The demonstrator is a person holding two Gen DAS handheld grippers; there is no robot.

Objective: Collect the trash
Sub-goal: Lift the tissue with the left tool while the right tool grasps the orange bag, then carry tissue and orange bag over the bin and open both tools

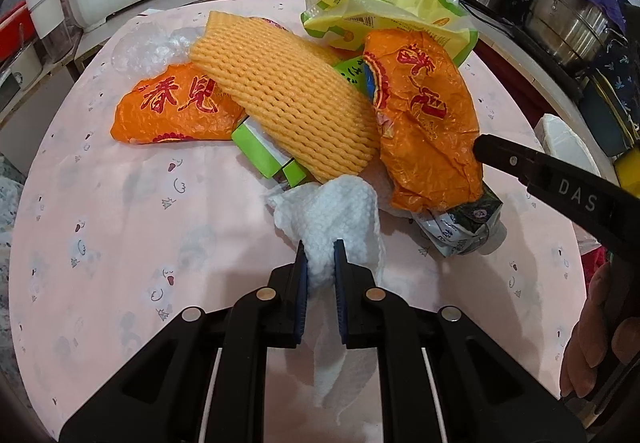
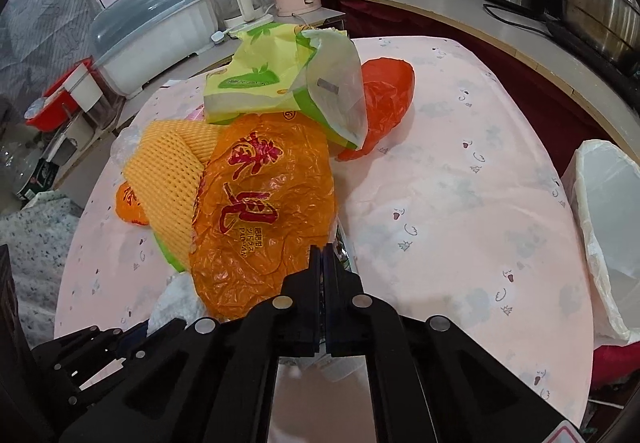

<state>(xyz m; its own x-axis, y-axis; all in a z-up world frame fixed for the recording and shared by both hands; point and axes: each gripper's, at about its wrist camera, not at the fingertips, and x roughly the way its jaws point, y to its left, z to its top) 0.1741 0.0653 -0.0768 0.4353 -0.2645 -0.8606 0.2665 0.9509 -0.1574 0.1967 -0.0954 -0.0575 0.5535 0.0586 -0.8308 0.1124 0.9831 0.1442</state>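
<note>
Left gripper [image 1: 320, 243] was seen in the left wrist view with its blue pads narrowed onto a white paper towel [image 1: 332, 215], which was pinched between them and lay crumpled on the pink tablecloth [image 1: 120, 223]. Beyond it, a pile of trash was spread: a yellow foam net [image 1: 288, 99], two orange plastic bags [image 1: 424, 123] [image 1: 172, 111], a green carton [image 1: 268, 155], a yellow-green wrapper [image 1: 384, 3] and a crushed foil packet [image 1: 464, 231]. The right gripper [image 1: 480, 145] was seen entering from the right, its tip at the edge of the nearer orange bag.

Right wrist view: the right gripper [image 2: 322, 249] was shown with its jaws brought fully together at the lower edge of the orange bag [image 2: 260, 211]; whether film was caught between them could not be determined. A white-lined bin [image 2: 608, 227] stood at the table's right edge.
</note>
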